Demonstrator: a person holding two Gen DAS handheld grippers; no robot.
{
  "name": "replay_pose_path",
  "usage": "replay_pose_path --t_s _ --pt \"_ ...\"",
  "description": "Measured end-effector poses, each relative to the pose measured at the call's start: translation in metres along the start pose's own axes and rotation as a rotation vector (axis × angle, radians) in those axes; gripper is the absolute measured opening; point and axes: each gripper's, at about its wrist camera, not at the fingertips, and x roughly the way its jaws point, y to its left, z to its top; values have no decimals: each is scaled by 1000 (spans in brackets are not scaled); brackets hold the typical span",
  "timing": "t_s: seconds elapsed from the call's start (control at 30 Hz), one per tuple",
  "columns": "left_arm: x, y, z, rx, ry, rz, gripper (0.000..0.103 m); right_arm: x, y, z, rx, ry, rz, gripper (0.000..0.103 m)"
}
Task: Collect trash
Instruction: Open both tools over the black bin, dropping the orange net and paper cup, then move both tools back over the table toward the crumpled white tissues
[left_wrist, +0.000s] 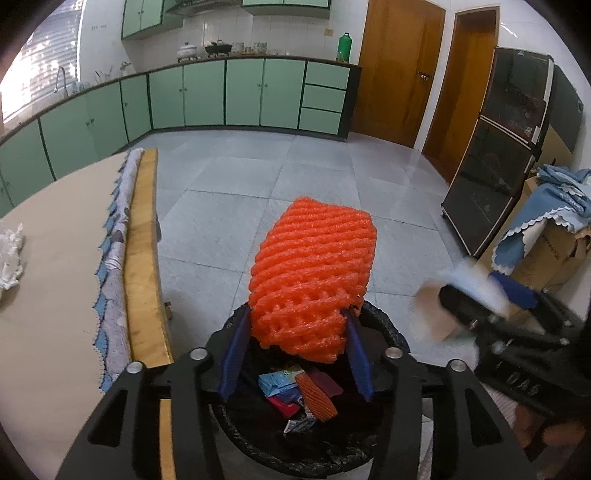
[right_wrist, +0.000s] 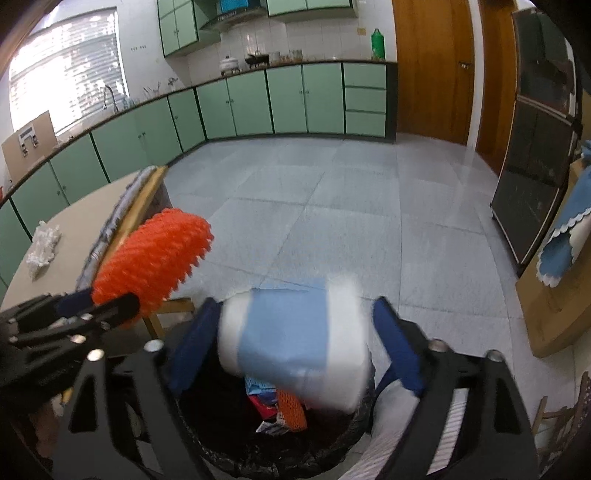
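Note:
My left gripper (left_wrist: 295, 325) is shut on an orange foam fruit net (left_wrist: 314, 273) and holds it over the black-lined trash bin (left_wrist: 391, 332). It also shows in the right wrist view (right_wrist: 151, 266). My right gripper (right_wrist: 295, 321) stands wide open over the same bin (right_wrist: 354, 435). A blue and white carton (right_wrist: 295, 343) is between its fingers, blurred and apart from the pads. The carton also shows blurred in the left wrist view (left_wrist: 458, 291). Wrappers (left_wrist: 295, 391) and another orange net lie inside the bin.
A table with a beige top (left_wrist: 55, 295) and a wooden edge stands left of the bin, with crumpled white paper (left_wrist: 11, 254) on it. Green cabinets line the far wall. A dark glass cabinet (left_wrist: 495, 177) and cardboard boxes with blue cloth (left_wrist: 546, 236) stand to the right.

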Motion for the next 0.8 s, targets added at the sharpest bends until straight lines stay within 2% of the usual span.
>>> replay_pose_path --t_s 0.17,0.37,0.6,0.8 --pt "2 7 1 -23 1 -38 69 7 -2 -6 -1 26 -24 88" --pt "-4 8 4 -19 -24 -37 75 5 -6 -3 9 14 -35 89" --pt "-24 18 10 -16 -92 15 82 -11 -1 8 5 -26 -22 90" --pt "-49 43 15 -44 -159 84 87 -28 15 22 -6 -62 13 91"
